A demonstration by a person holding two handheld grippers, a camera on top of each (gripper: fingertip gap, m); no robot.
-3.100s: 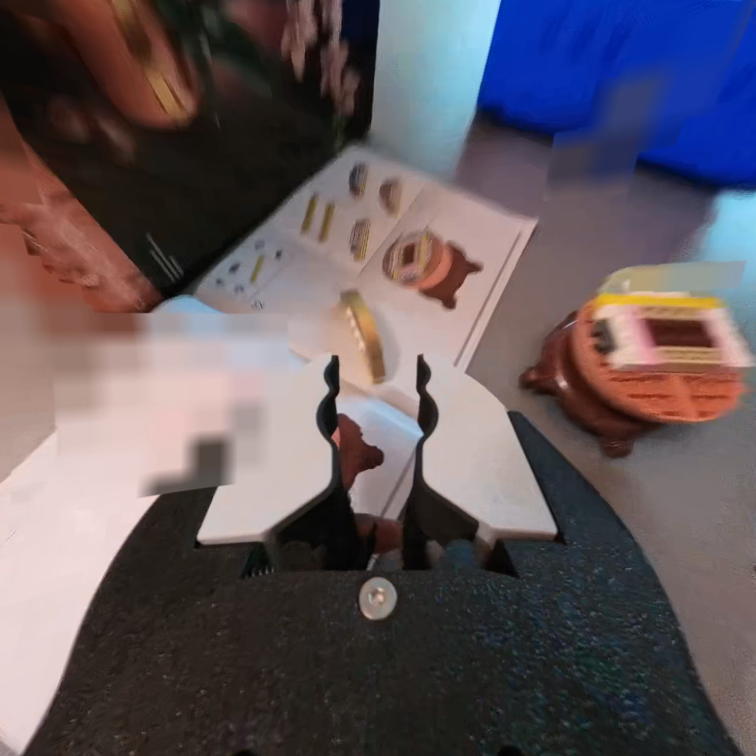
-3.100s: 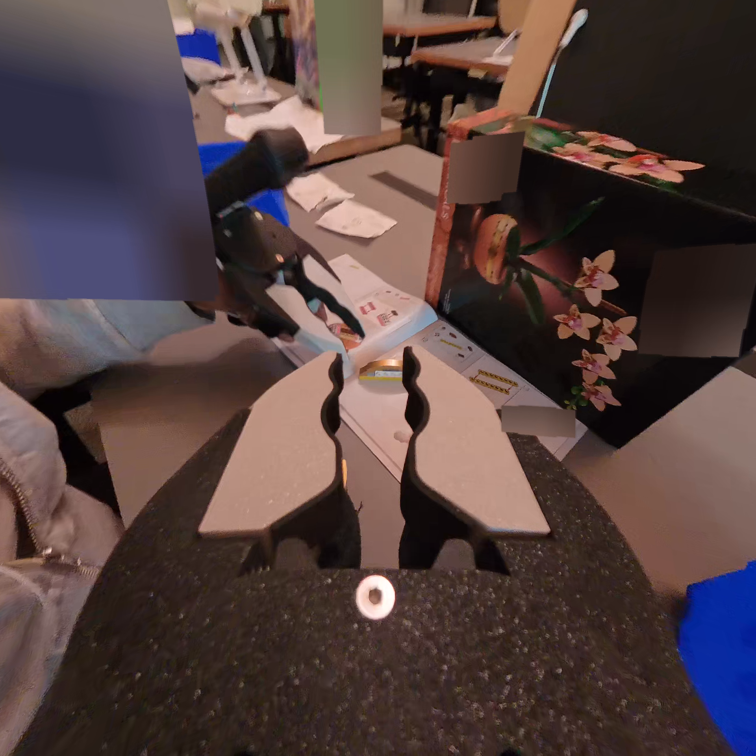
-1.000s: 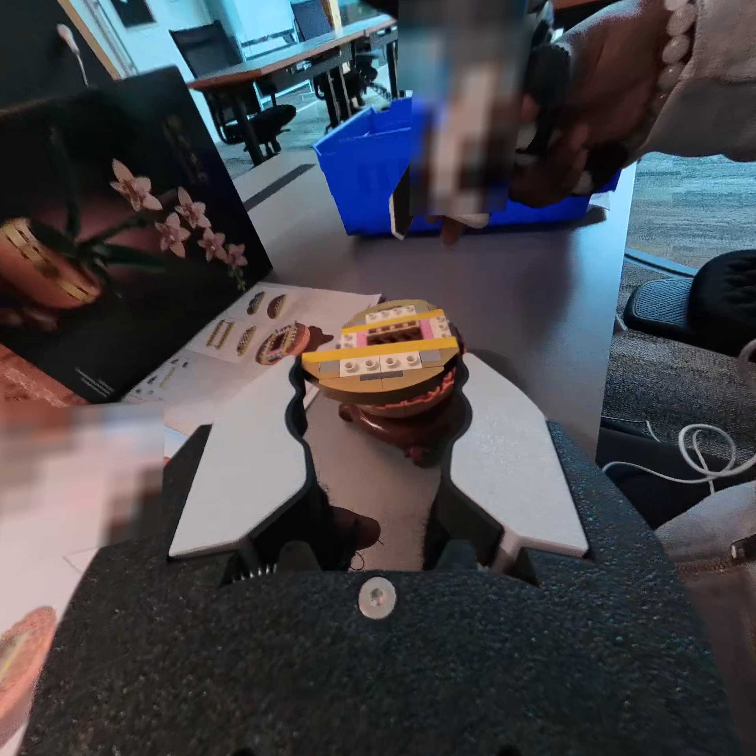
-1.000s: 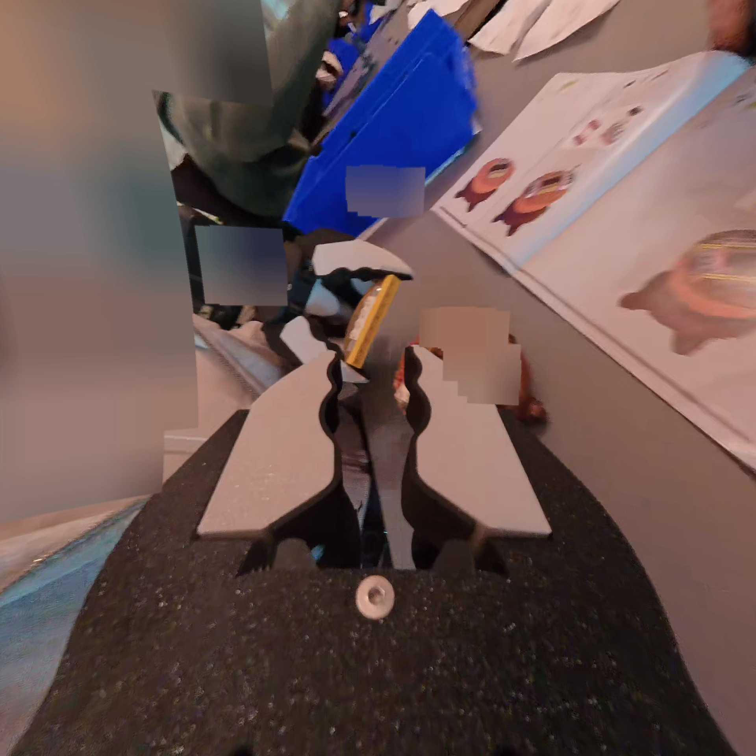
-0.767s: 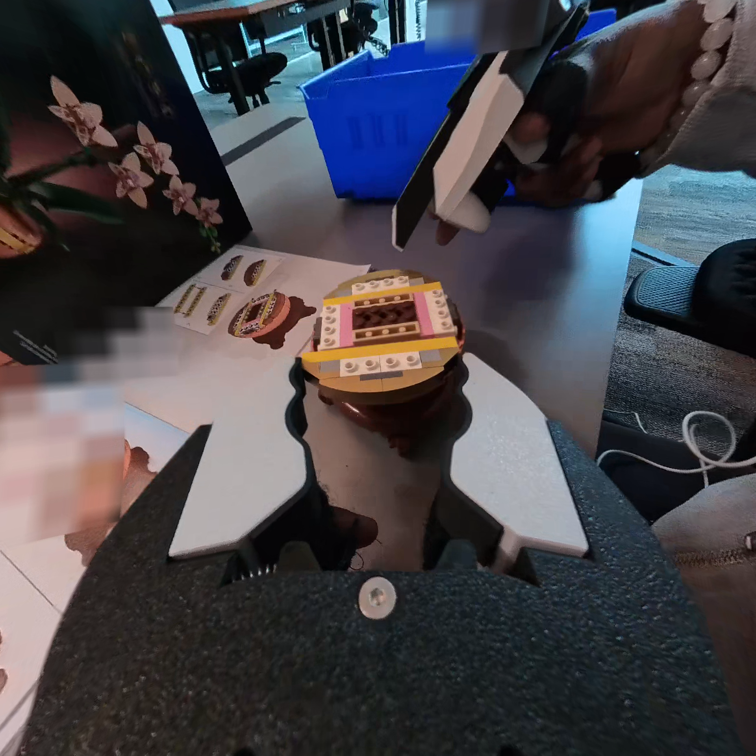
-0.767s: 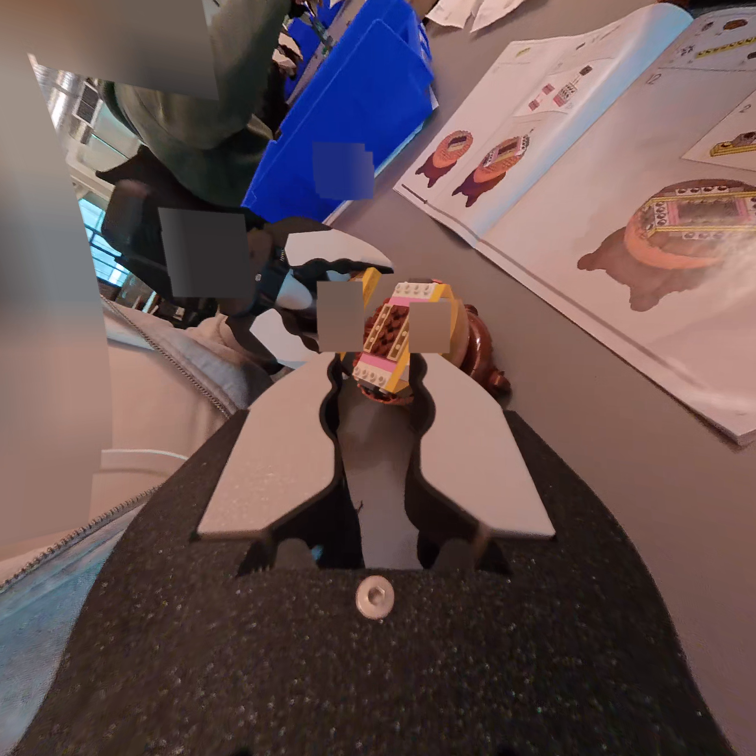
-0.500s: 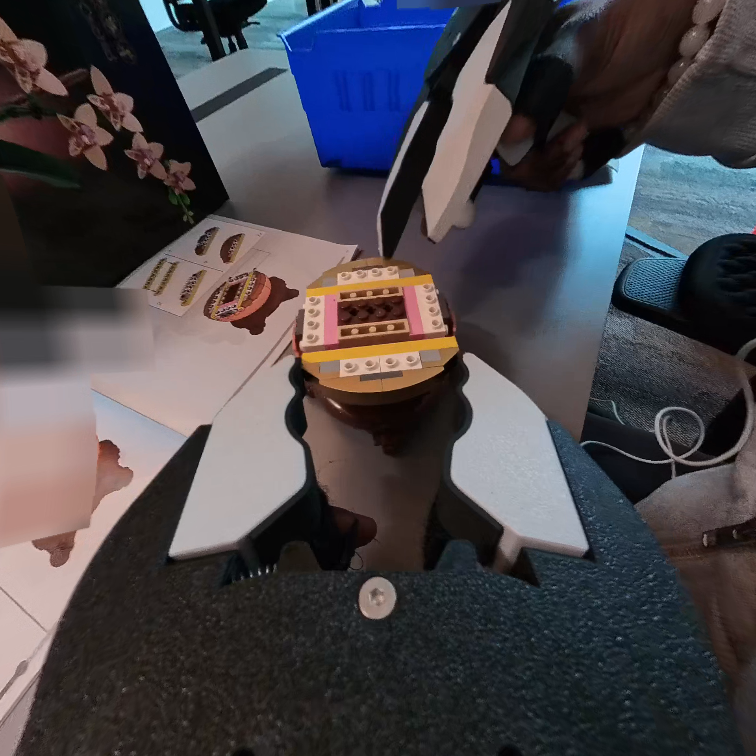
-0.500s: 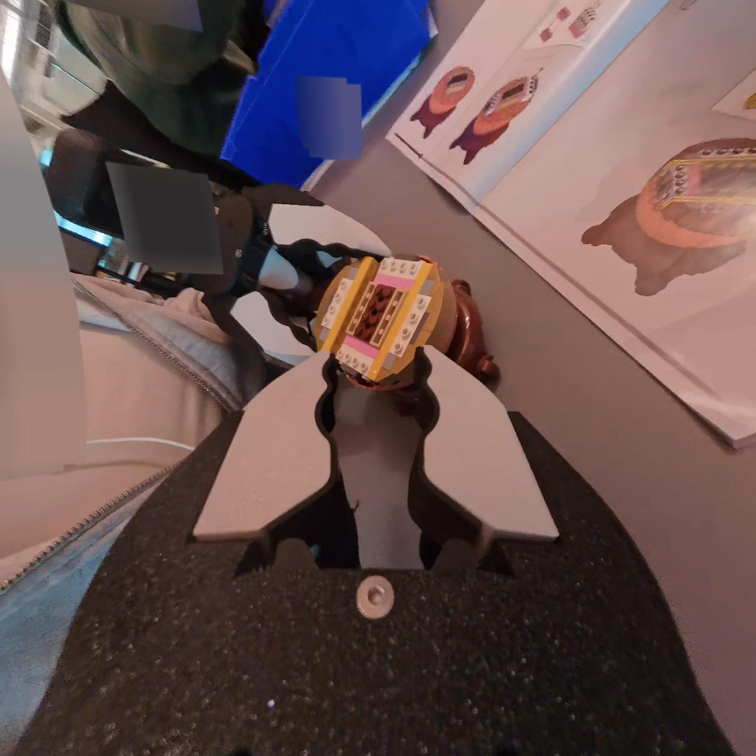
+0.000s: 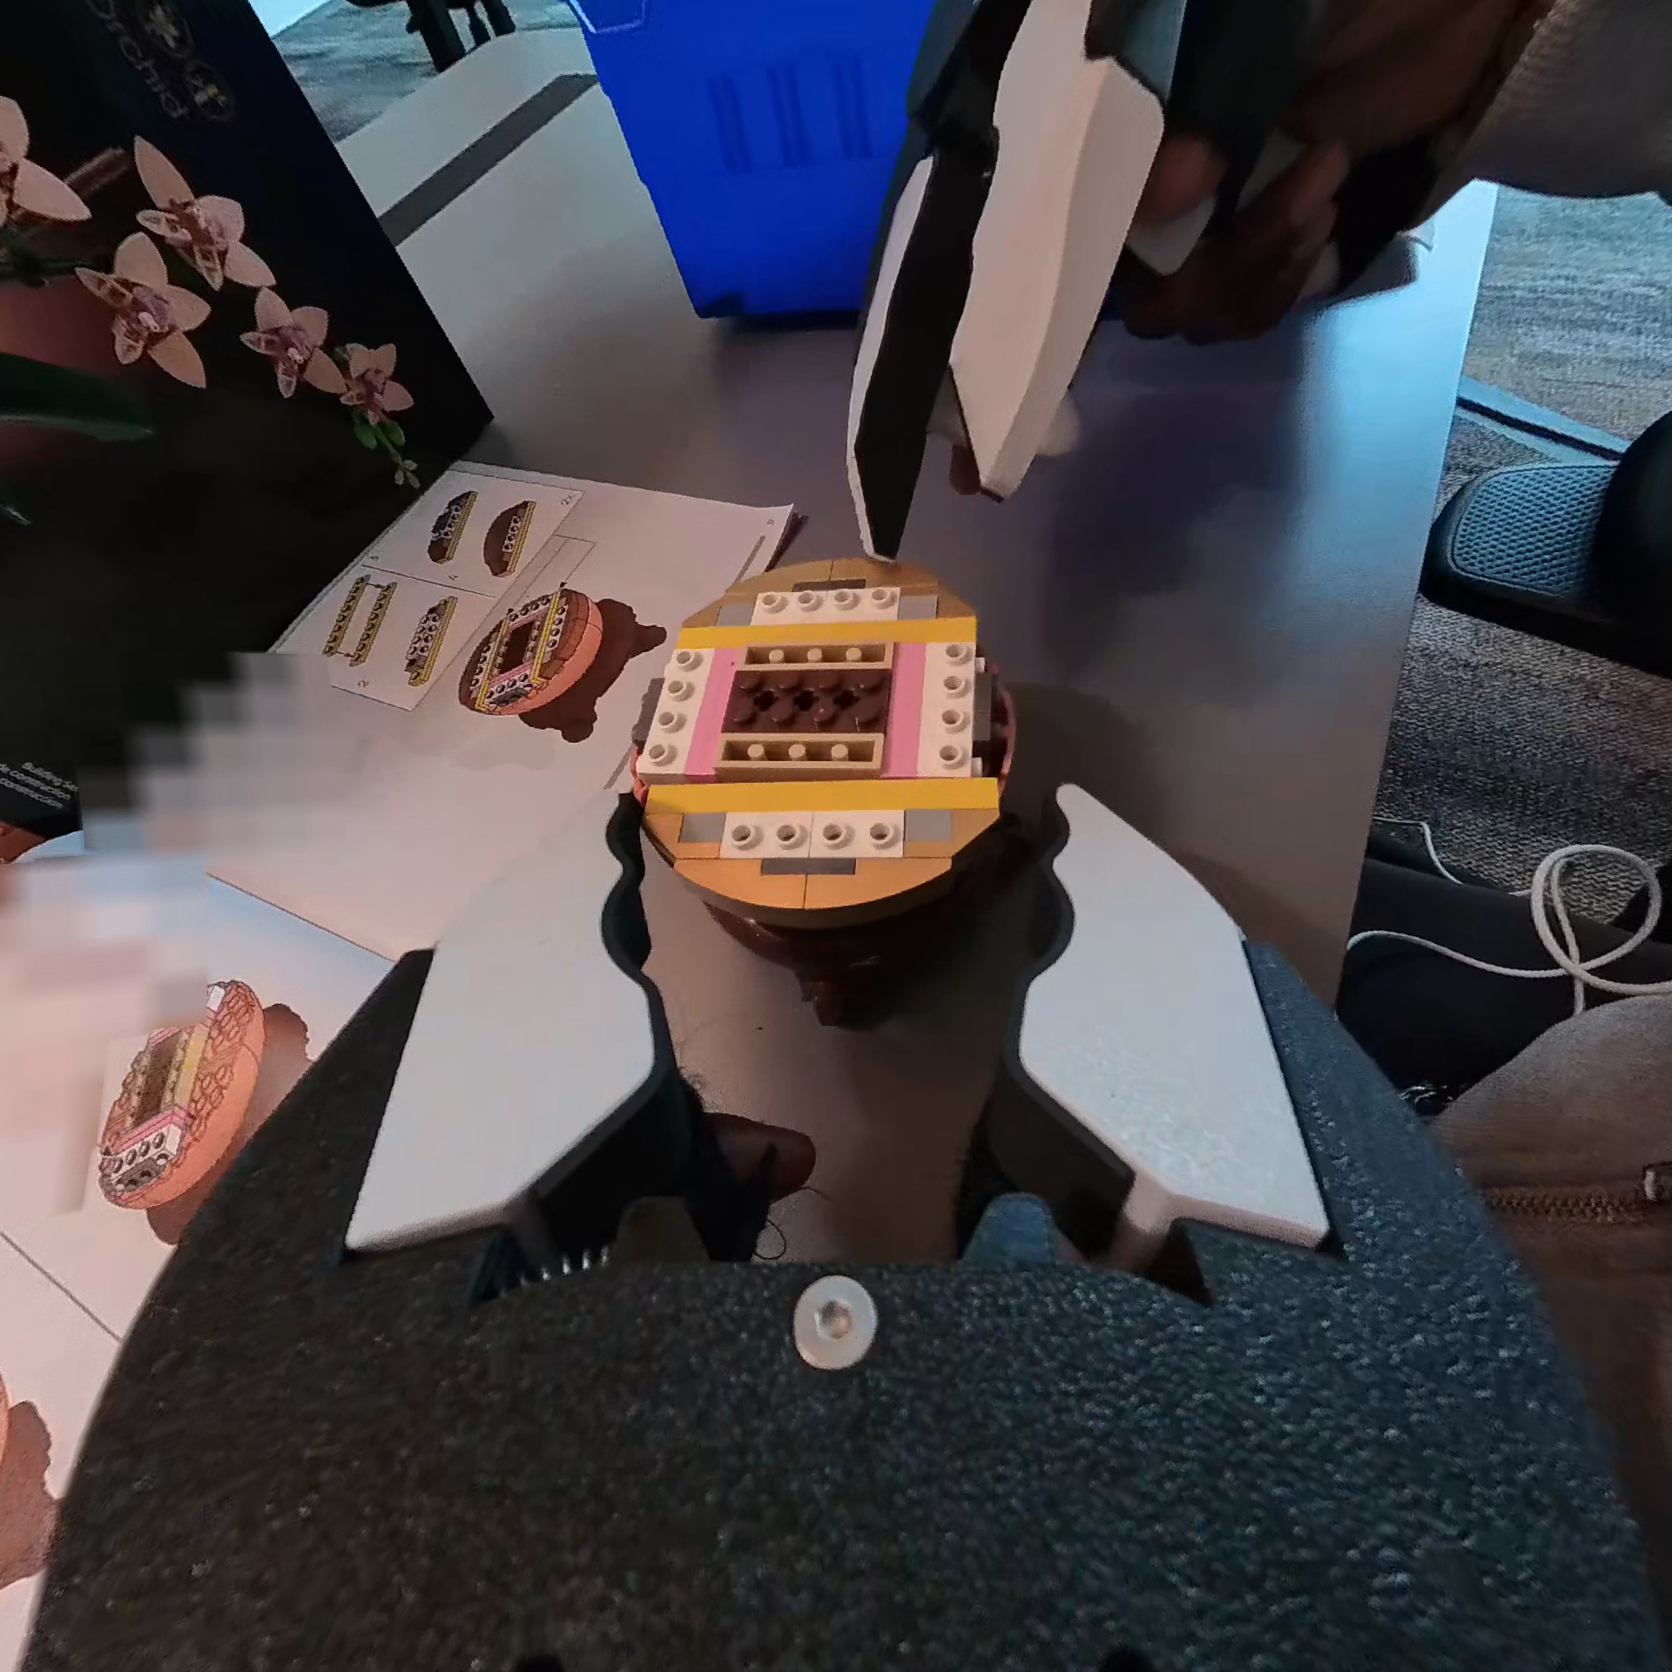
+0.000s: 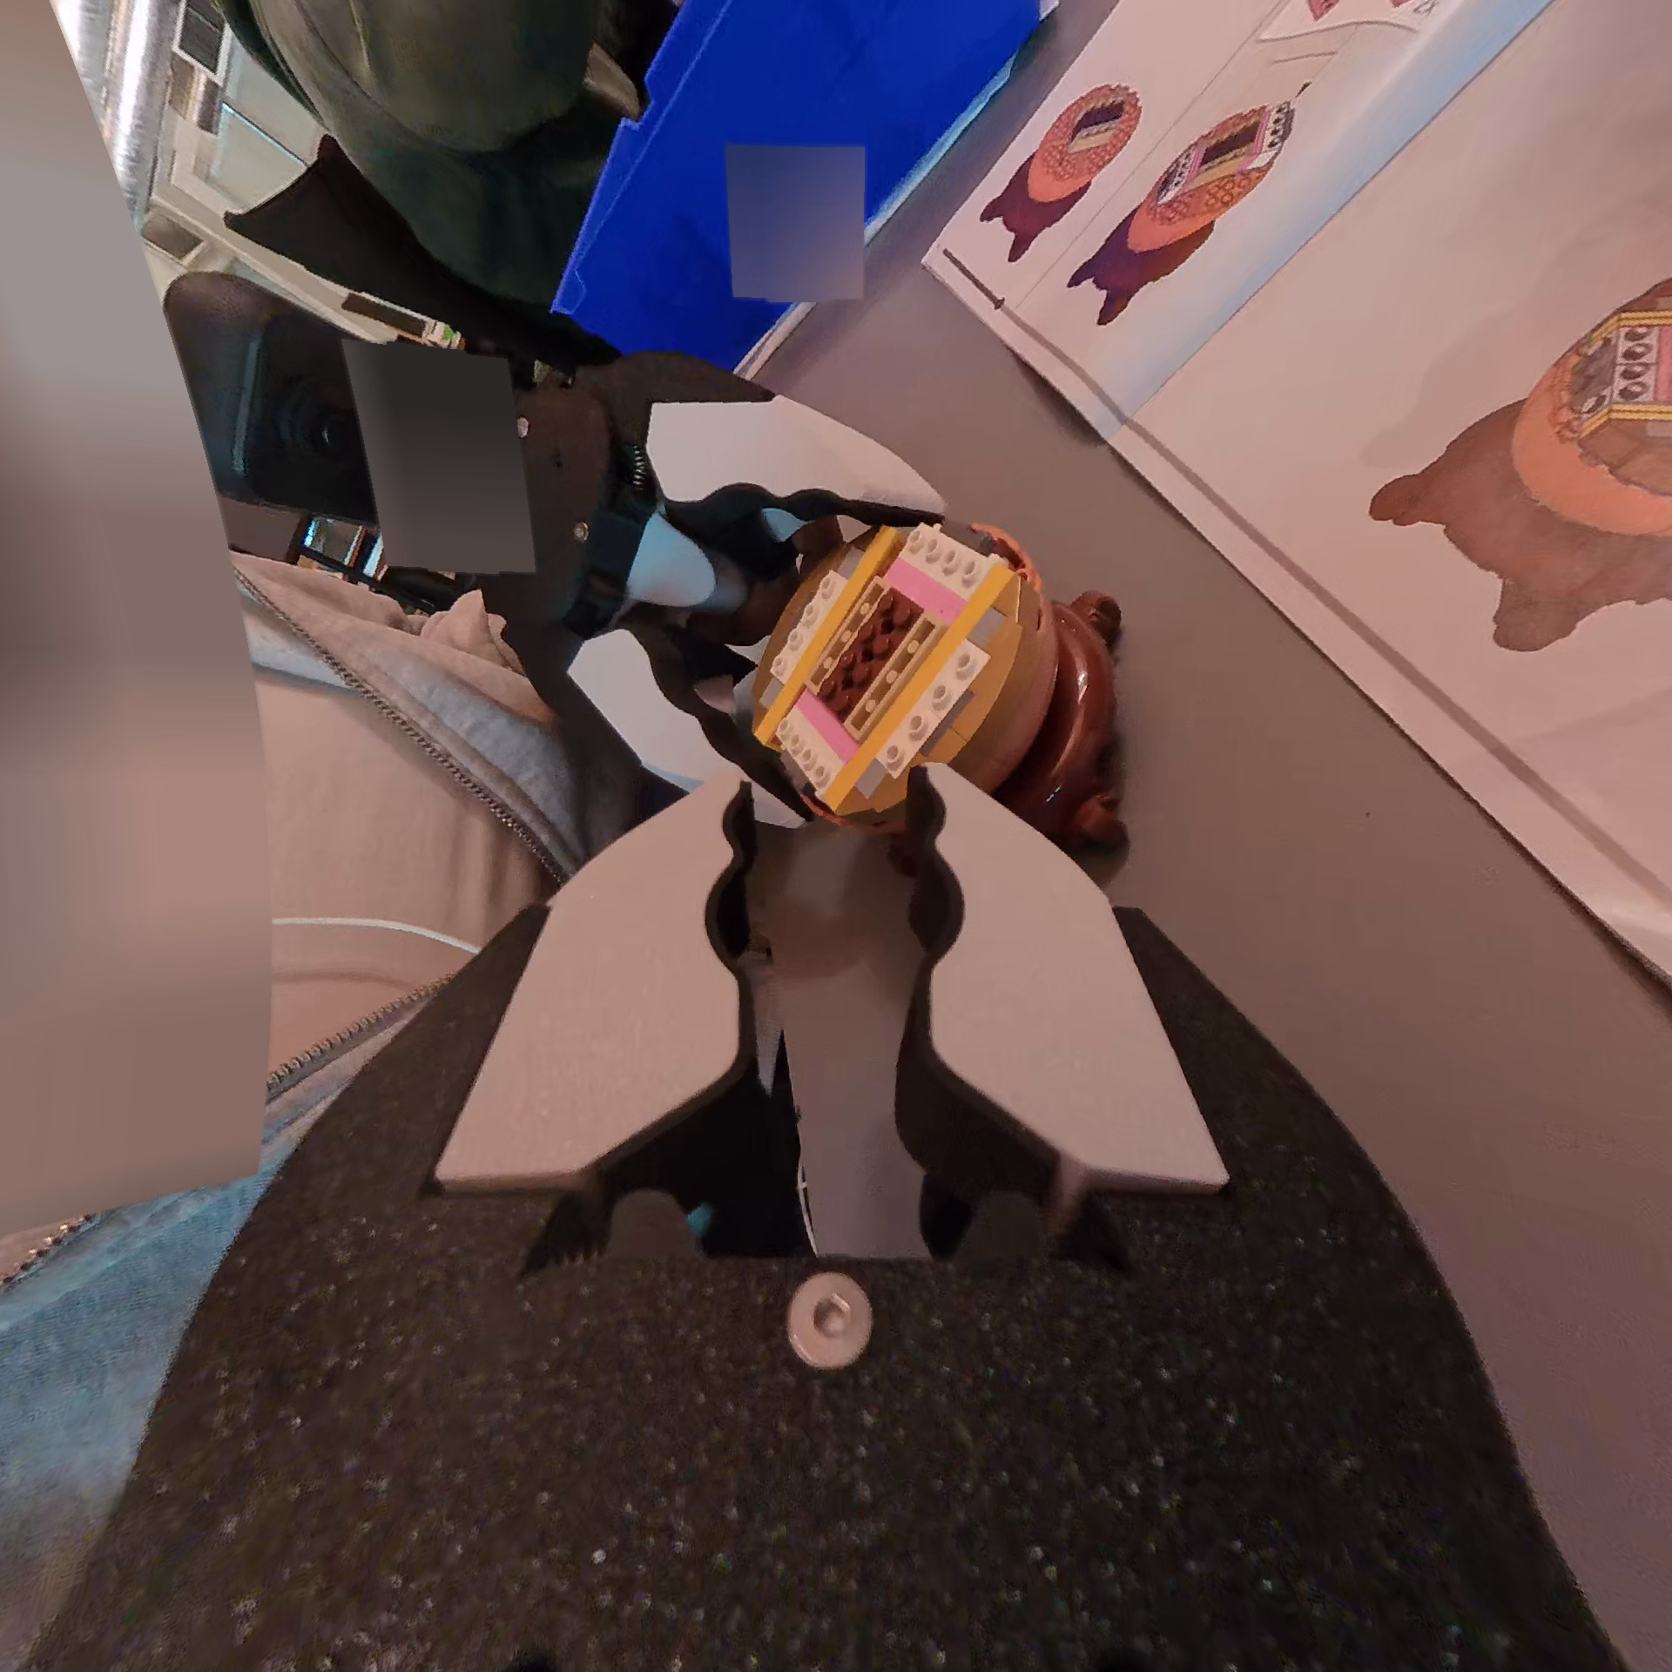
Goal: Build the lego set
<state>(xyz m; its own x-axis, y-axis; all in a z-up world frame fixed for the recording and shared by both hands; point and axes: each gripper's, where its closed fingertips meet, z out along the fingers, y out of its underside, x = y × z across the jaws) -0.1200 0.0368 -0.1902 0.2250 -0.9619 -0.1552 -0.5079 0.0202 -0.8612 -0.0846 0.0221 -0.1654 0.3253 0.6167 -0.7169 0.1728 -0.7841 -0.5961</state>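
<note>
The lego pot (image 9: 814,715) stands upright on the grey table: a brown footed base and a round tan top with yellow, white and pink bricks. My left gripper (image 9: 841,805) has its jaws set wide around the pot's near sides, shut on it. In the right wrist view its fingers (image 10: 769,452) hug the pot (image 10: 896,660). My right gripper (image 10: 828,787) is narrowly open with nothing between its fingers. In the left wrist view the right gripper (image 9: 936,511) comes down from above, one fingertip on the pot's far rim.
An open instruction booklet (image 9: 507,724) lies left of the pot and shows again in the right wrist view (image 10: 1357,452). A black set box (image 9: 181,317) stands behind it. A blue bin (image 9: 769,154) is at the back. The table edge (image 9: 1411,633) and a chair (image 9: 1556,543) are to the right. My right fingertips sit around 6 centimeters from my left ones.
My right gripper has come down from in front of the bin to the pot's far rim. My left gripper has kept its hold and tilted to look down on the pot.
</note>
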